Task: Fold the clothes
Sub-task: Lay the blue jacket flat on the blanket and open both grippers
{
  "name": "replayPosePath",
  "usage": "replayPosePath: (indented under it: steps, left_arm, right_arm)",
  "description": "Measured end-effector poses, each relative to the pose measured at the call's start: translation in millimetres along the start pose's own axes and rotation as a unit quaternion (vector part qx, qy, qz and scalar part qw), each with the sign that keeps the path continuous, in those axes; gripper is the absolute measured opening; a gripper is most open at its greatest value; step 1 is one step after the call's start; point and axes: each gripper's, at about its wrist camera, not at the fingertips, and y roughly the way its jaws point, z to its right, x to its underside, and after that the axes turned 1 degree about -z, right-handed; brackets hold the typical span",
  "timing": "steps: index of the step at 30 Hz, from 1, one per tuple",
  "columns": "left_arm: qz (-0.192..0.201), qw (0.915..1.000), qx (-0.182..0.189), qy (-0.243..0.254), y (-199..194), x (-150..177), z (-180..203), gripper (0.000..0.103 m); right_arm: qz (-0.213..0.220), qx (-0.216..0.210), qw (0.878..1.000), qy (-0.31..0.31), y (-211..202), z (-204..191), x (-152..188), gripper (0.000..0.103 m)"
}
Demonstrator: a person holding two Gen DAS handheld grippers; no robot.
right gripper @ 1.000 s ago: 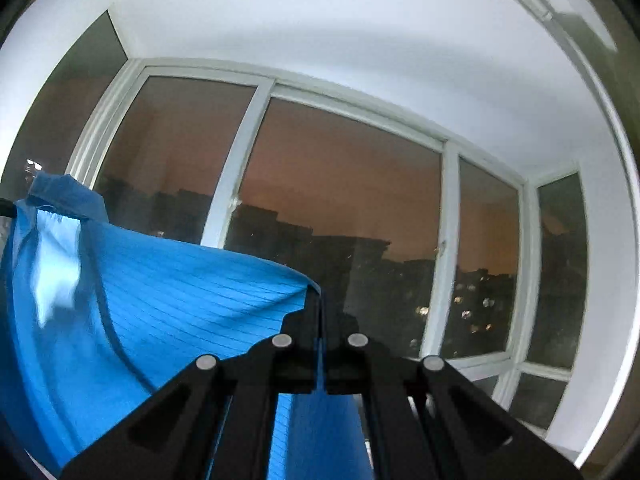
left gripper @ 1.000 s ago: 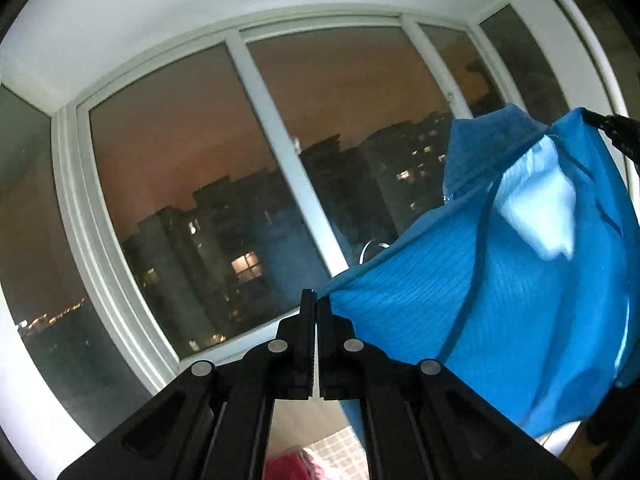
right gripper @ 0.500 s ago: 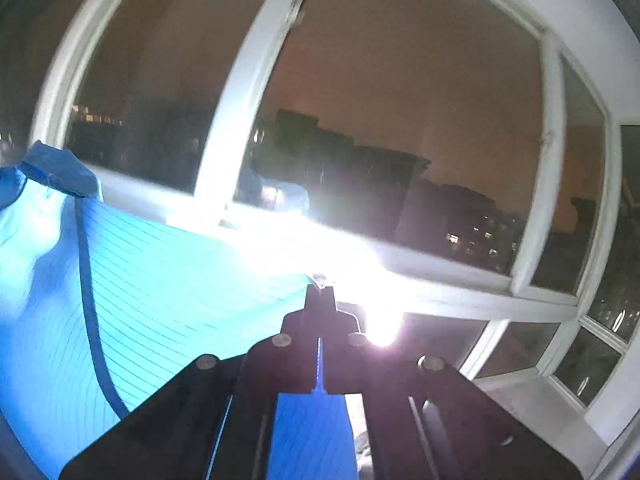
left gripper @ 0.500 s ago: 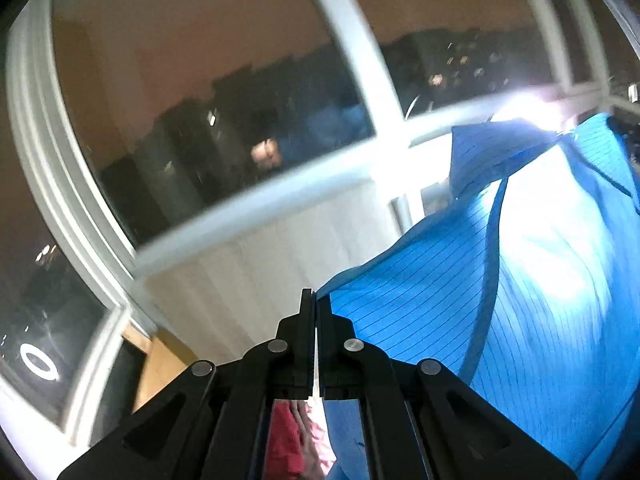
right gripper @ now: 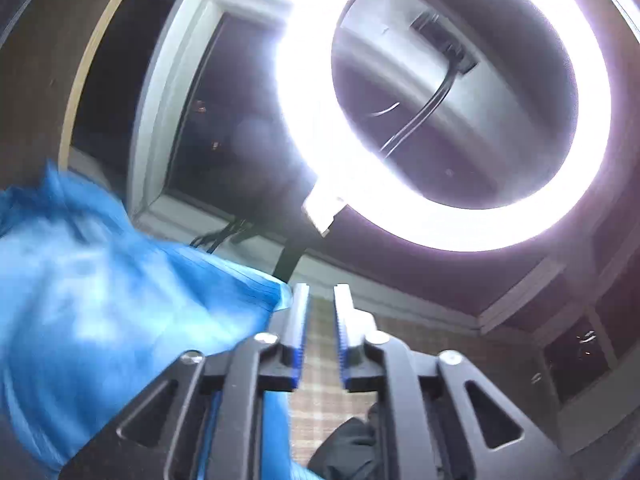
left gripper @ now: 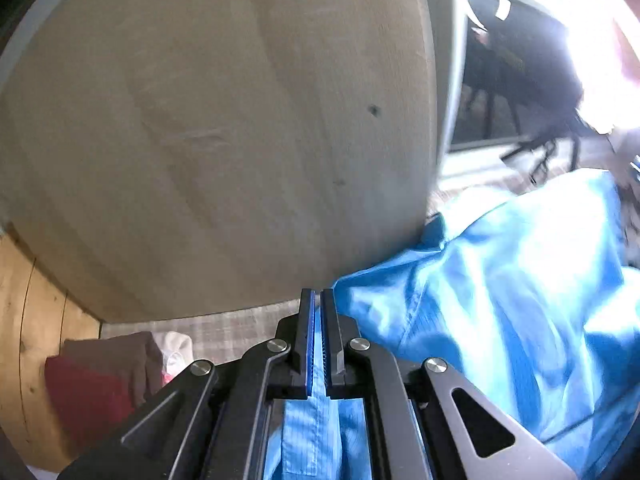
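A bright blue striped garment [left gripper: 500, 312] spreads low on the right of the left wrist view, crumpled over a checked surface. My left gripper [left gripper: 316, 300] is shut on its edge, blue cloth showing between the jaws. In the right wrist view the same garment [right gripper: 100, 304] lies to the left of my right gripper [right gripper: 321, 292], whose jaws stand apart with only the checked surface between them; the cloth edge sits against the outside of the left finger [right gripper: 300, 312].
A pale wooden panel [left gripper: 224, 128] fills the left wrist view. Folded red and brown clothes [left gripper: 100, 376] lie at lower left on the checked surface [left gripper: 224, 332]. A lit ring light [right gripper: 440, 112] on a stand hangs above the right gripper. A dark garment [right gripper: 348, 448] lies below it.
Both grippers have swung down from the window view towards the checked surface. The garment has dropped from held-up and stretched to crumpled. The right gripper has opened and let go of it.
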Motion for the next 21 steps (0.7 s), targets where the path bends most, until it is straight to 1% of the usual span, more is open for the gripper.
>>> replayPosePath:
  steps: [1, 3, 5, 6, 7, 9, 11, 12, 13, 14, 15, 16, 18, 19, 20, 21]
  left_arm:
    - [0.004, 0.9999, -0.001, 0.011, -9, 5, 2, 0.004]
    - [0.012, 0.9996, 0.001, 0.024, -29, 16, -2, 0.005]
    - [0.022, 0.9992, 0.016, 0.029, -56, 39, -16, 0.007]
    - [0.026, 0.9989, 0.023, 0.031, -69, 50, -24, 0.011]
    - [0.024, 0.9987, 0.030, 0.035, -79, 69, -32, 0.020]
    - [0.020, 0.9980, 0.043, 0.041, -99, 107, -48, 0.028]
    - [-0.004, 0.9976, 0.056, 0.040, -107, 155, -64, 0.028]
    - [-0.019, 0.9974, 0.061, 0.033, -107, 180, -69, 0.027]
    - [-0.035, 0.9968, 0.067, 0.026, -107, 205, -74, 0.026]
    - [-0.056, 0.9949, 0.082, 0.018, -103, 228, -72, 0.026]
    - [-0.077, 0.9923, 0.097, 0.011, -98, 251, -69, 0.026]
    - [-0.098, 0.9890, 0.111, 0.003, -94, 273, -67, 0.026]
    - [-0.139, 0.9803, 0.140, -0.013, -86, 319, -62, 0.026]
    - [-0.159, 0.9749, 0.154, -0.021, -82, 341, -59, 0.027]
    - [-0.170, 0.9712, 0.165, -0.026, -81, 355, -54, 0.027]
    - [-0.180, 0.9662, 0.182, -0.028, -84, 370, -50, 0.030]
  right_arm:
    - [-0.001, -0.006, 1.000, 0.002, -2, 2, 4, 0.027]
    - [-0.005, -0.022, 1.000, 0.015, -12, 10, 12, 0.039]
    - [-0.017, -0.068, 0.997, 0.035, -25, 23, 16, 0.042]
    - [-0.023, -0.090, 0.995, 0.045, -32, 29, 19, 0.042]
    - [-0.023, -0.109, 0.992, 0.053, -47, 31, 28, 0.042]
    - [-0.027, -0.157, 0.984, 0.075, -80, 30, 56, 0.042]
    - [-0.040, -0.198, 0.974, 0.107, -111, 25, 89, 0.042]
    - [-0.049, -0.209, 0.968, 0.127, -130, 22, 107, 0.042]
    - [-0.060, -0.216, 0.965, 0.137, -141, 14, 124, 0.042]
    - [-0.075, -0.216, 0.963, 0.143, -157, 13, 139, 0.042]
    - [-0.091, -0.216, 0.961, 0.149, -173, 12, 154, 0.045]
    - [-0.106, -0.216, 0.958, 0.155, -187, 10, 168, 0.047]
    - [-0.136, -0.217, 0.951, 0.170, -196, -3, 199, 0.055]
    - [-0.152, -0.219, 0.947, 0.180, -201, -9, 214, 0.056]
    - [-0.167, -0.221, 0.942, 0.190, -205, -15, 229, 0.056]
    - [-0.180, -0.224, 0.937, 0.200, -210, -18, 240, 0.056]
